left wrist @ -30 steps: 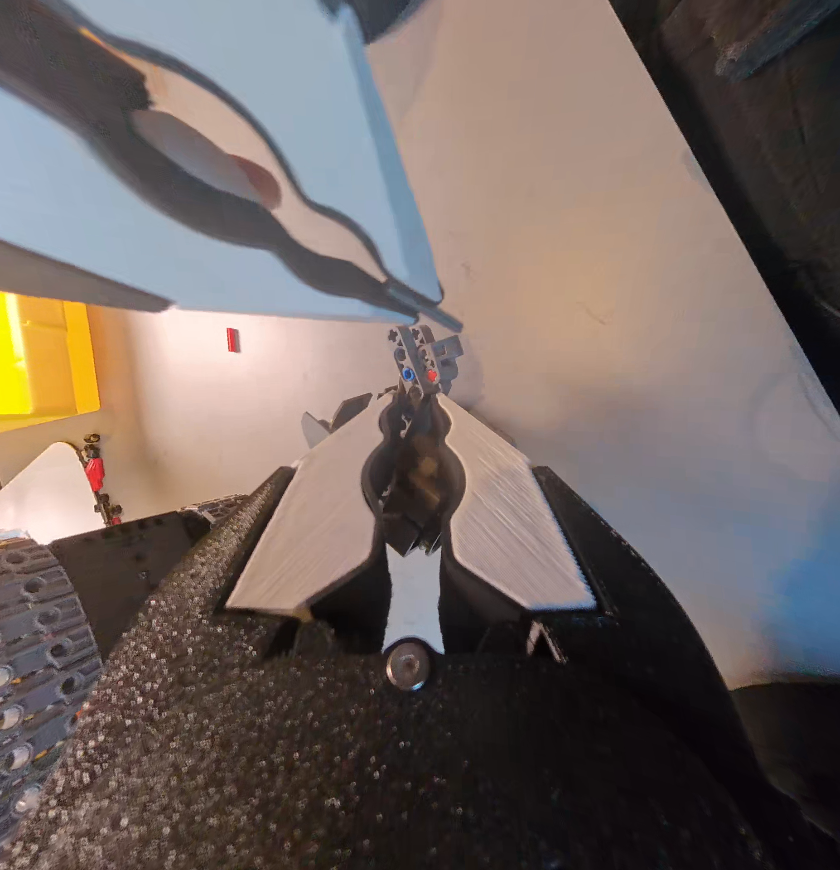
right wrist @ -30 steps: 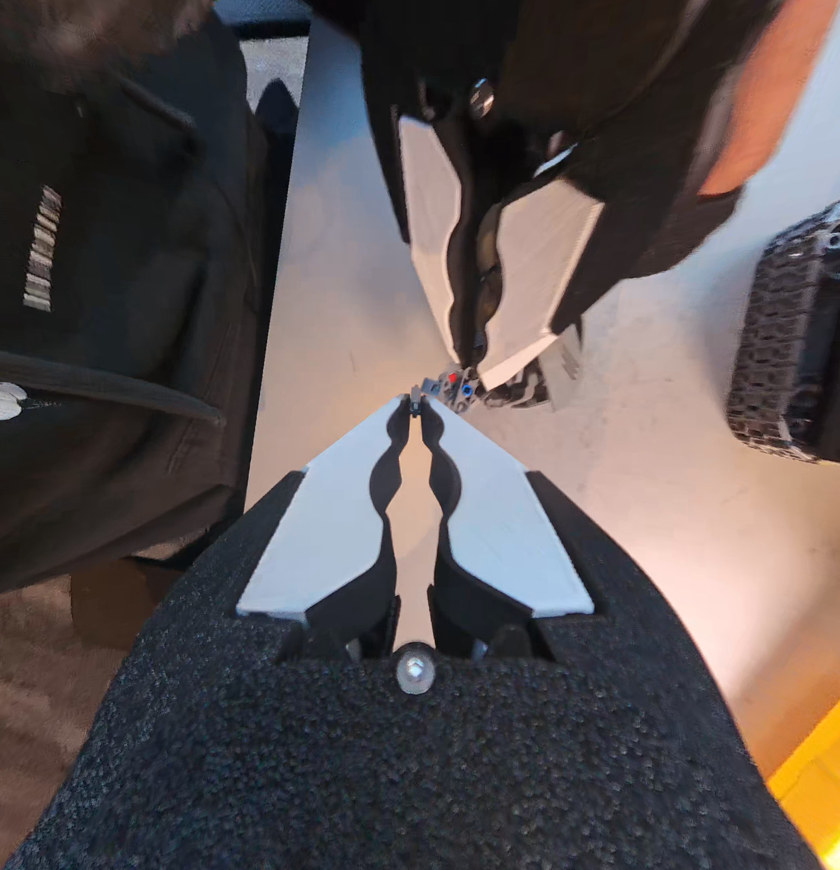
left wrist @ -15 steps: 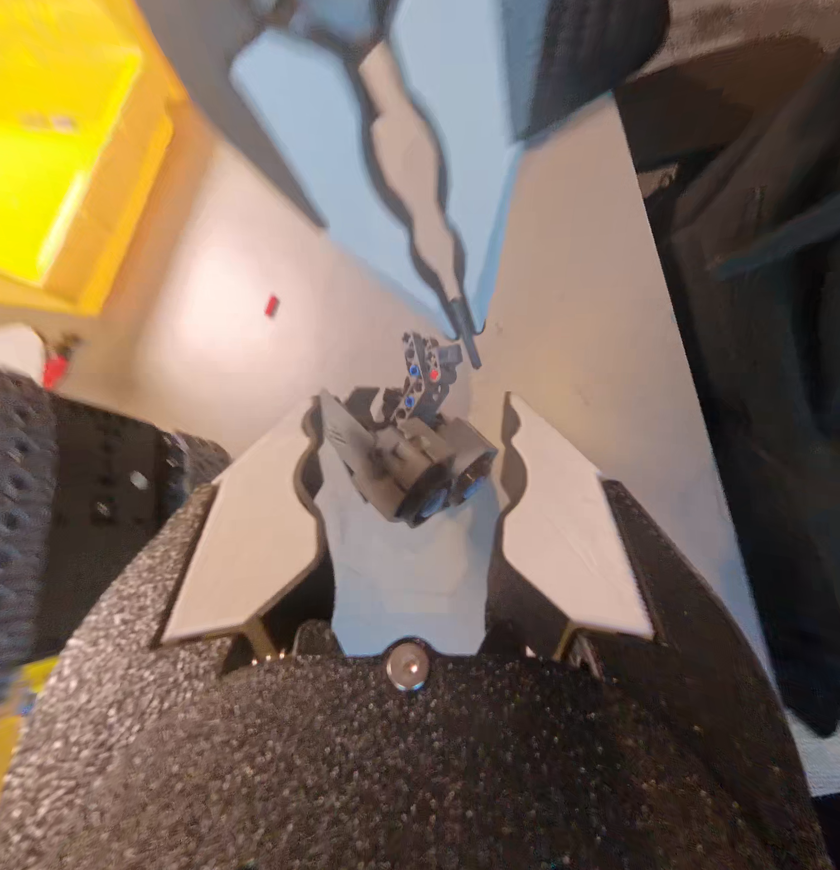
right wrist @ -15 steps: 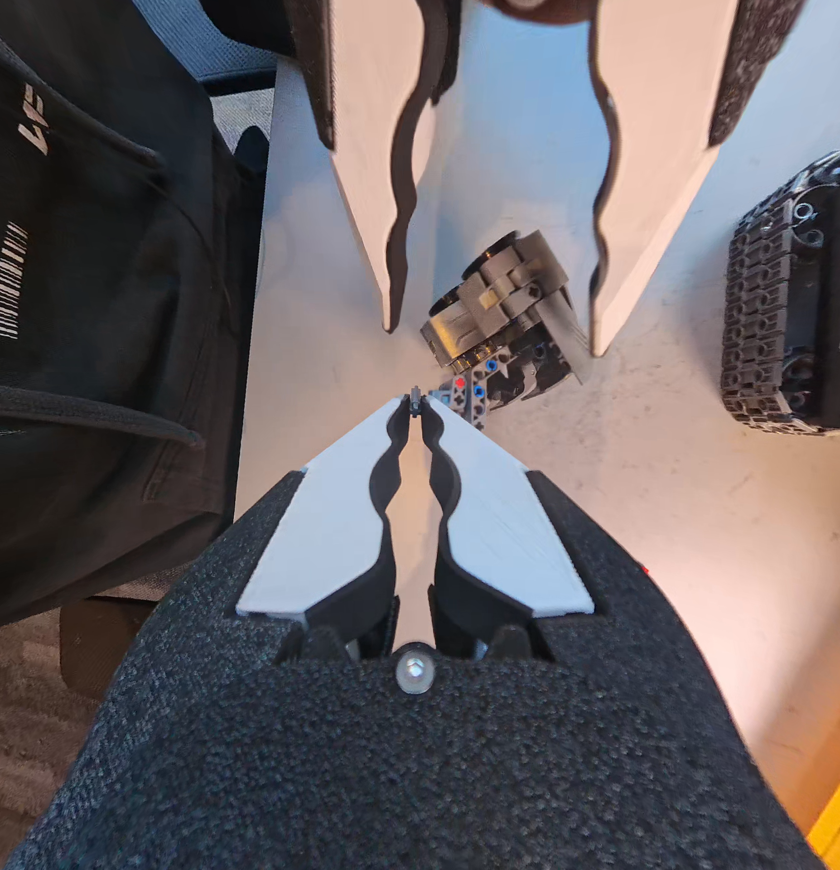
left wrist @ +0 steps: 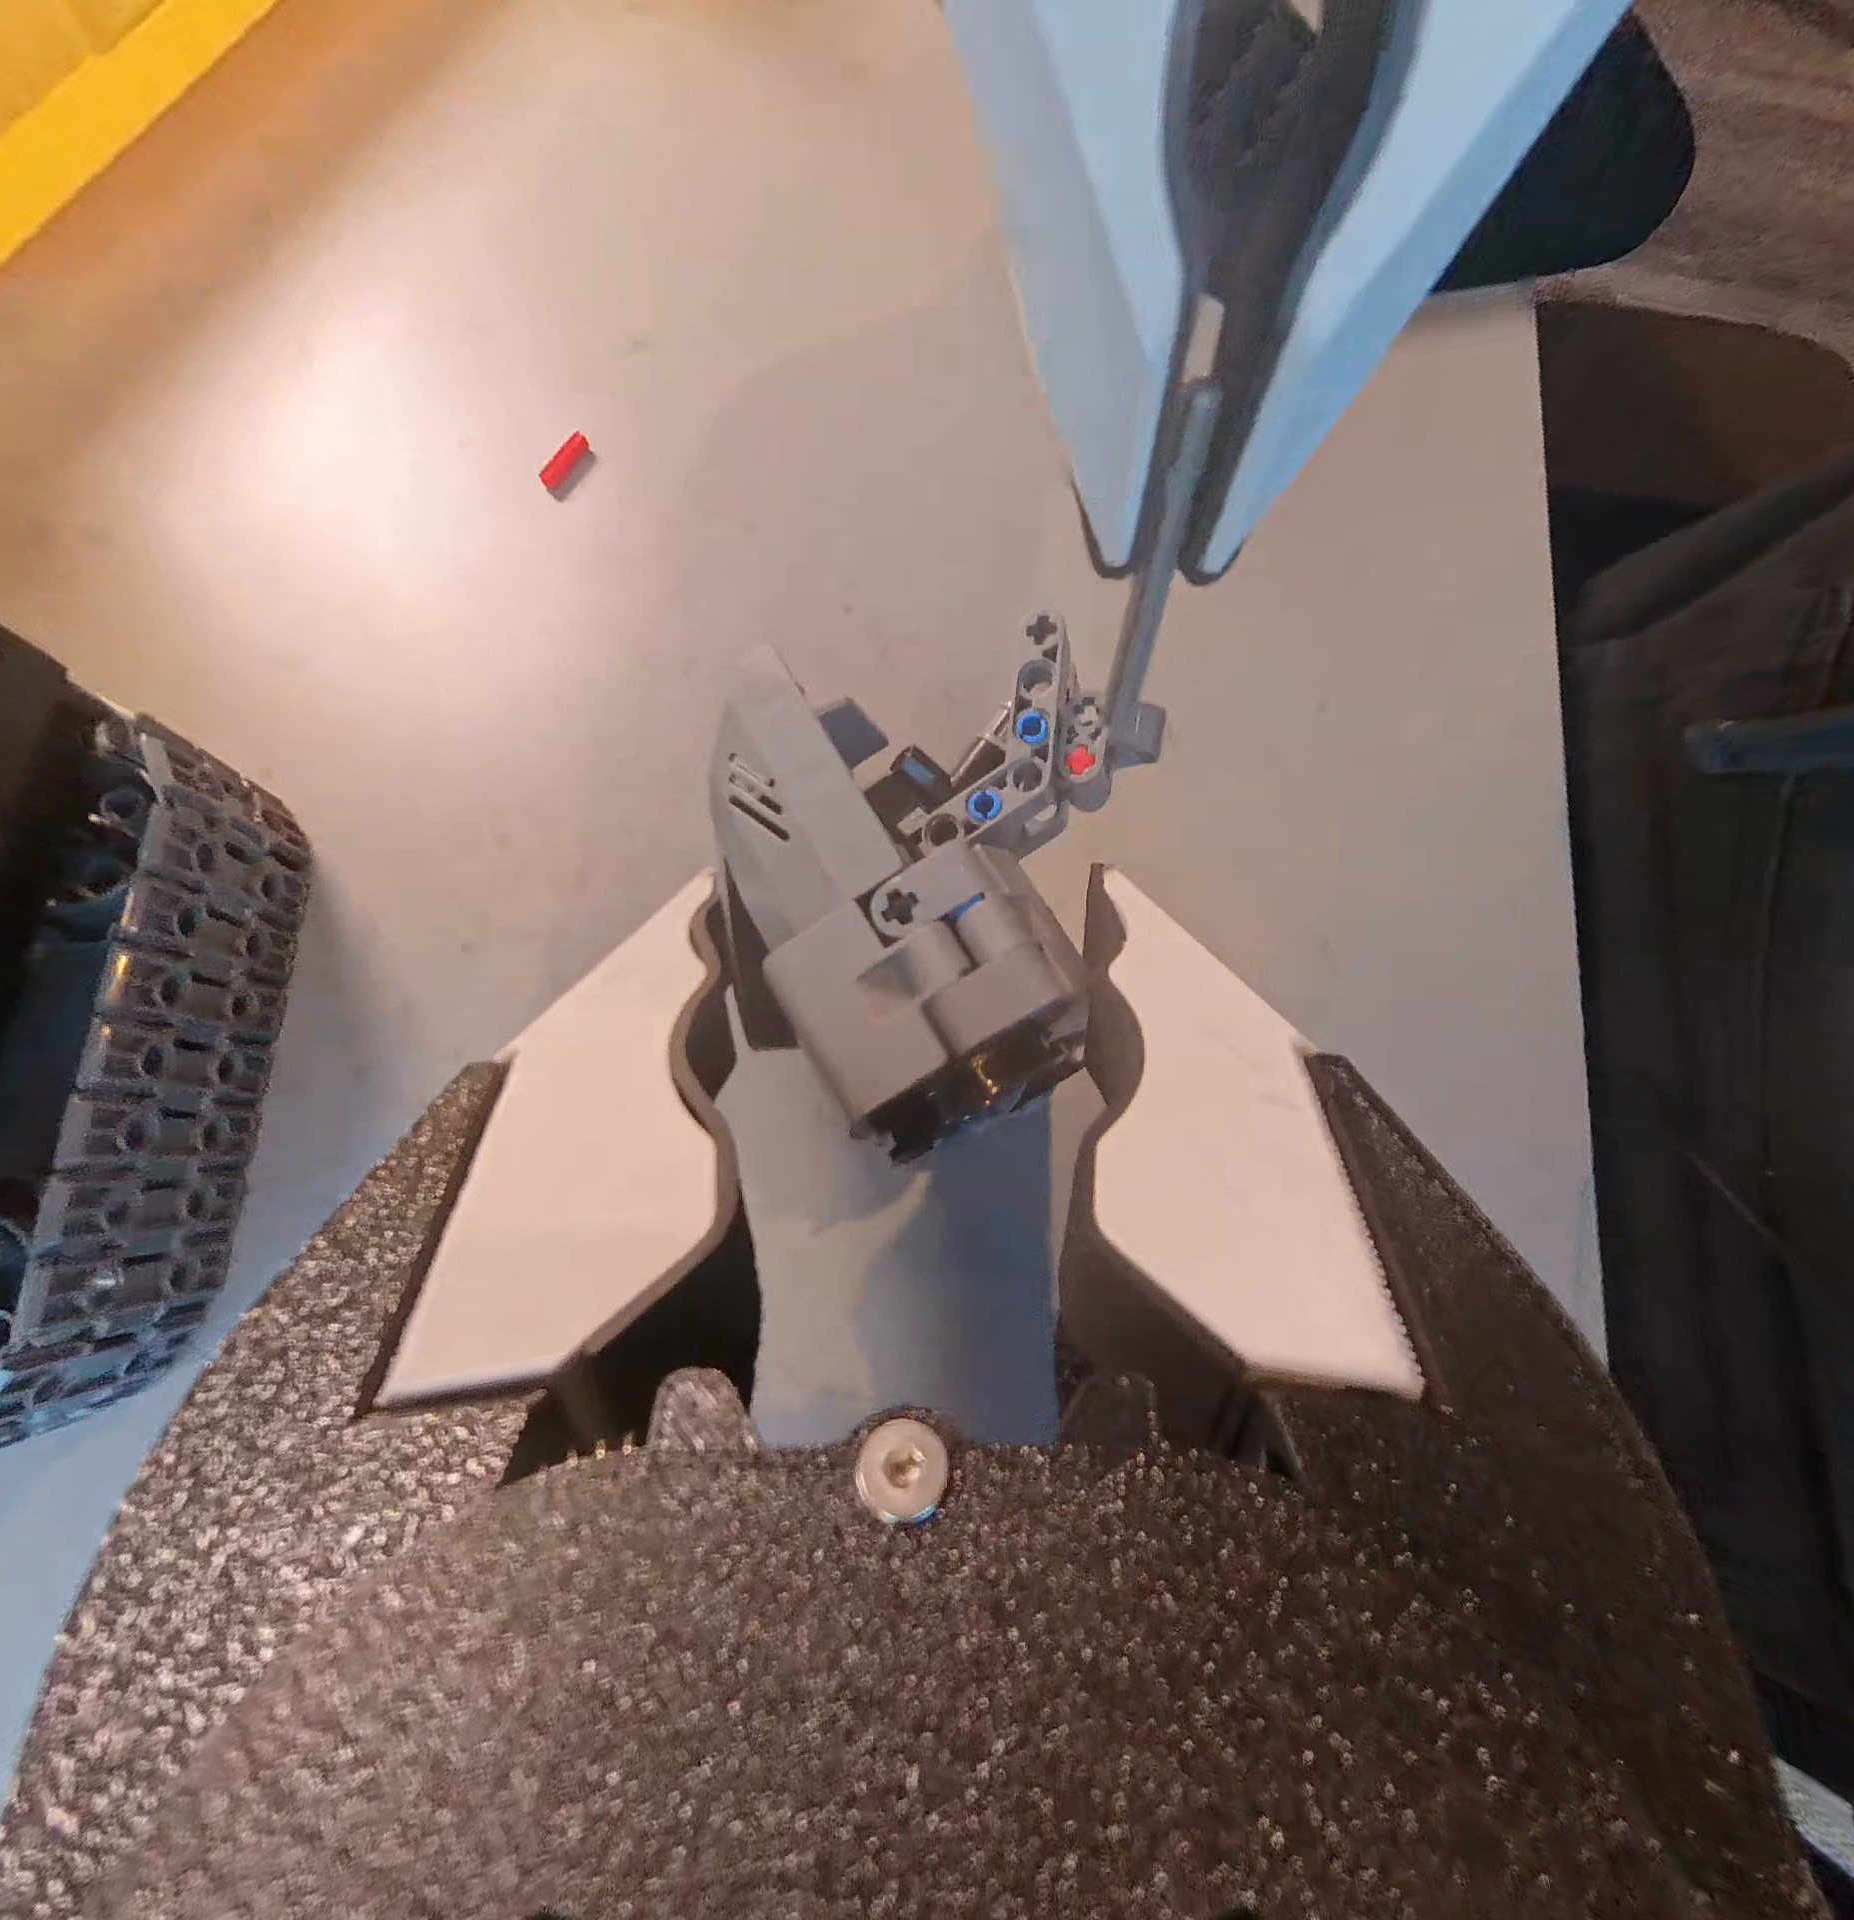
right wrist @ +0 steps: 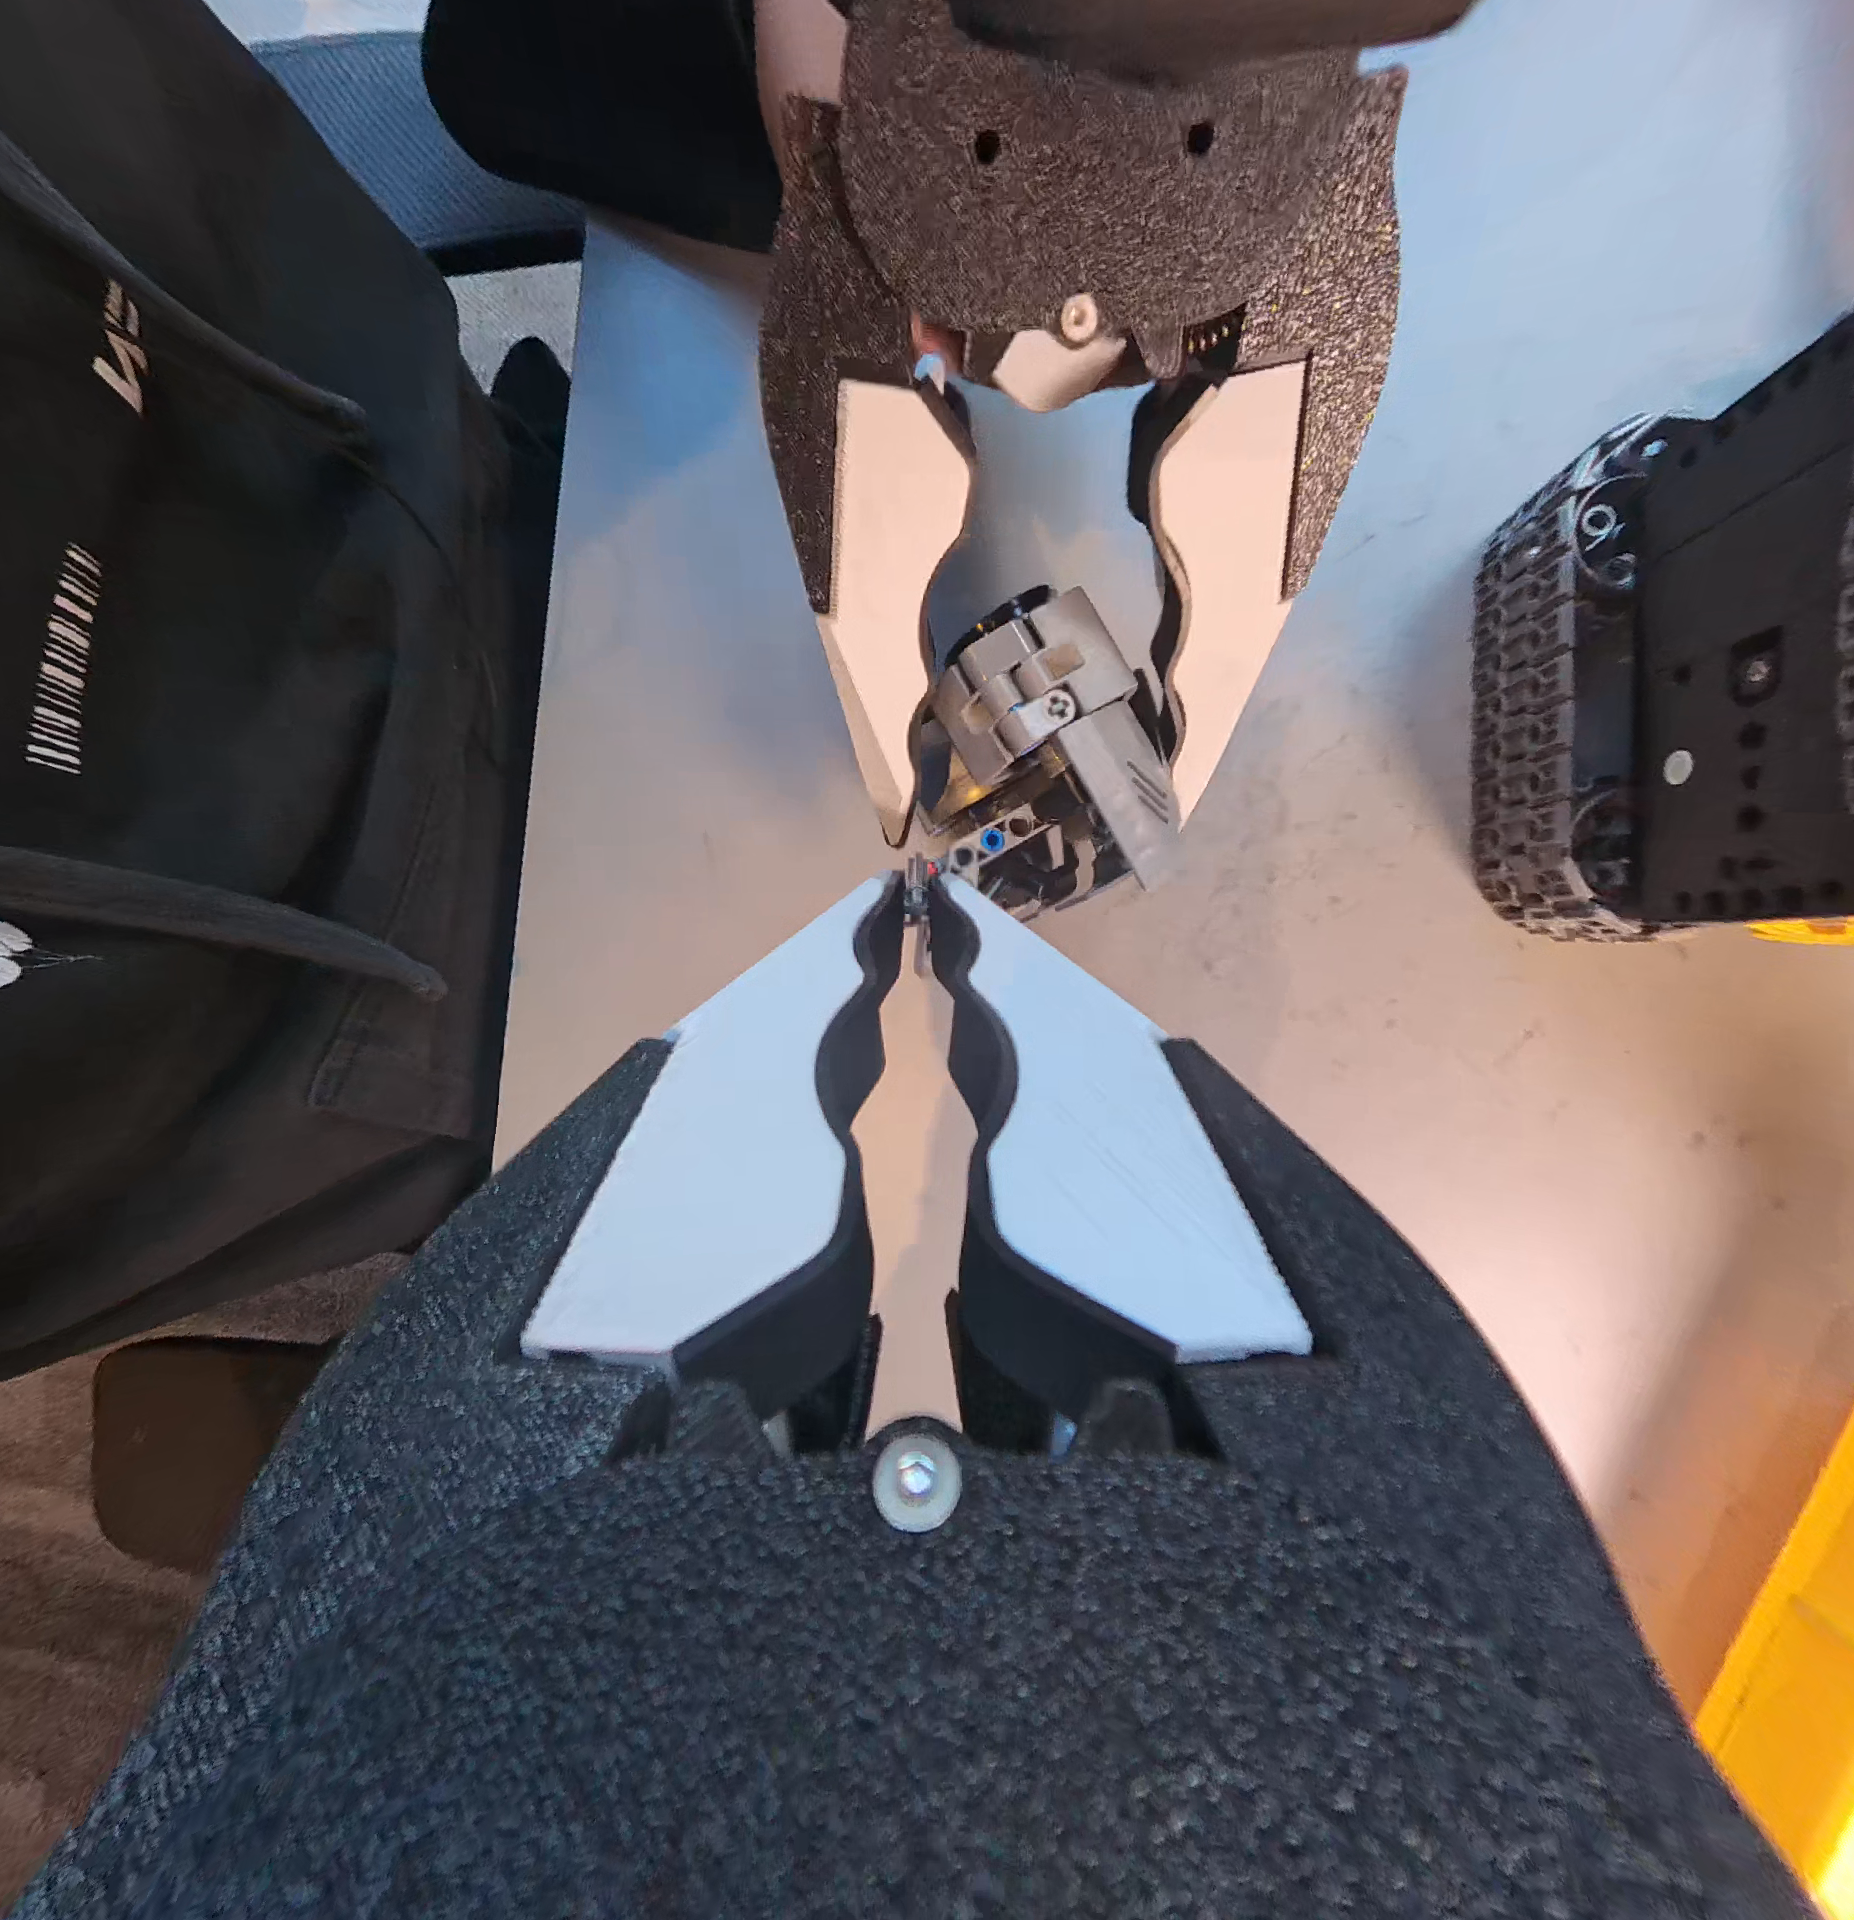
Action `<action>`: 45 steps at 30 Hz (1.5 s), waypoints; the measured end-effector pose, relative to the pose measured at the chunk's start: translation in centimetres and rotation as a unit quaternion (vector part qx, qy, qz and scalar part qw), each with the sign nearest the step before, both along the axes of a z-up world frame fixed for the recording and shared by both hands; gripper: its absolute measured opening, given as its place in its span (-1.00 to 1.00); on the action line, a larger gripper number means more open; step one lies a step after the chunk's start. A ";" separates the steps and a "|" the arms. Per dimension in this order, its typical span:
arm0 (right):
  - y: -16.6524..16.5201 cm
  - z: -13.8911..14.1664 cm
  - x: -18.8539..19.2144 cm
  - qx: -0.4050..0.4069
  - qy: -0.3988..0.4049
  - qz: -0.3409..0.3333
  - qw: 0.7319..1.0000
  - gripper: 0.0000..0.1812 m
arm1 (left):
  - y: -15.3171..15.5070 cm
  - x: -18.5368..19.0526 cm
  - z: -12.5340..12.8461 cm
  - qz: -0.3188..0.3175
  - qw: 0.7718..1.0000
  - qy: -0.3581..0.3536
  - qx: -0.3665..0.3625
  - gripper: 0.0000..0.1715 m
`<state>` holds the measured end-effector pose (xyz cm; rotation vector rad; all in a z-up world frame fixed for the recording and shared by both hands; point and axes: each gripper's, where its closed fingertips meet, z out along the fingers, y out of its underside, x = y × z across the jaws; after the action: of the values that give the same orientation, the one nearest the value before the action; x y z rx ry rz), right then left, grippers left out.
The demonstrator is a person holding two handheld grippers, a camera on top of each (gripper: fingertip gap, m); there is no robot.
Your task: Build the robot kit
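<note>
left wrist view: left hand-held gripper [left wrist: 907, 894] fills the lower half of the frame, its two pale fingers spread wide apart. between them, centre of frame, sits a grey brick-built assembly [left wrist: 902, 935] with a round dark-rimmed end pointing toward the camera; whether the fingers touch its sides cannot be told. a perforated grey beam [left wrist: 1027, 748] with blue pins and one red pin sticks out of its far end, upper right of centre. the right hand-held gripper [left wrist: 1162, 566] comes in from the top right, fingers closed on a thin grey axle [left wrist: 1146, 623] whose lower end meets the beam by the red pin. a small red piece [left wrist: 569, 459] lies alone on the pale counter [left wrist: 590, 260], upper left. a dark tracked vehicle [left wrist: 164, 1029] sits at the left edge. a yellow bin [left wrist: 61, 125] shows in the top left corner.

right wrist view: right hand-held gripper [right wrist: 915, 888] rises from the bottom, fingertips pinched together on the thin grey axle [right wrist: 915, 896] at centre frame. just beyond, the grey brick-built assembly [right wrist: 1048, 727] lies on the counter [right wrist: 1318, 1039] between the parted fingers of the left hand-held gripper [right wrist: 1037, 821], which hangs from the top. tracked vehicle [right wrist: 1671, 686] at the right edge, yellow bin [right wrist: 1816, 1621] lower right. a person's dark clothing [right wrist: 227, 623] fills the left side.
</note>
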<state>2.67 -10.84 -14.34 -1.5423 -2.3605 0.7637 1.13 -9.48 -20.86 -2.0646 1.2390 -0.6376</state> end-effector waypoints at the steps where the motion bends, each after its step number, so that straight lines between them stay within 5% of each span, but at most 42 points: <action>1: 0.0 -0.3 0.1 0.002 -0.008 0.002 1.000 -0.96 | 0.0 0.1 0.0 -0.003 1.000 0.004 0.007 -0.23; 12: -1.0 -3.7 0.9 0.015 -0.055 0.020 0.998 -0.96 | -0.2 0.6 -1.1 -0.007 0.999 0.016 0.041 -0.17; 22: -0.2 -2.9 1.3 0.025 0.029 -0.018 0.999 -0.96 | 0.4 0.2 -1.2 -0.031 0.993 0.046 0.099 -0.19; 30: -0.4 -2.1 1.6 -0.013 0.129 -0.060 0.990 -0.95 | 0.6 -0.7 0.3 -0.086 0.993 -0.012 0.078 -0.22; 36: 0.1 -2.6 1.7 -0.044 0.173 -0.091 0.980 -0.95 | -0.1 -4.3 2.9 -0.016 0.998 -0.034 0.058 -0.21; 39: 0.2 -2.3 1.9 -0.068 0.198 -0.094 0.973 -0.95 | -1.7 -5.2 2.8 0.061 0.996 -0.065 -0.003 -0.42; 43: 1.2 -1.9 1.6 -0.070 0.228 -0.095 0.966 -0.95 | -3.2 -2.7 2.7 0.132 0.960 -0.203 -0.140 -0.44; 45: 1.9 -1.2 1.3 -0.072 0.248 -0.101 0.961 -0.95 | -2.4 -2.1 2.5 0.147 0.957 -0.216 -0.123 -0.44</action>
<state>3.94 -8.95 -15.56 -1.4077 -1.7923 1.1364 -0.93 -11.87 -18.34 -2.0959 0.6143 -1.0714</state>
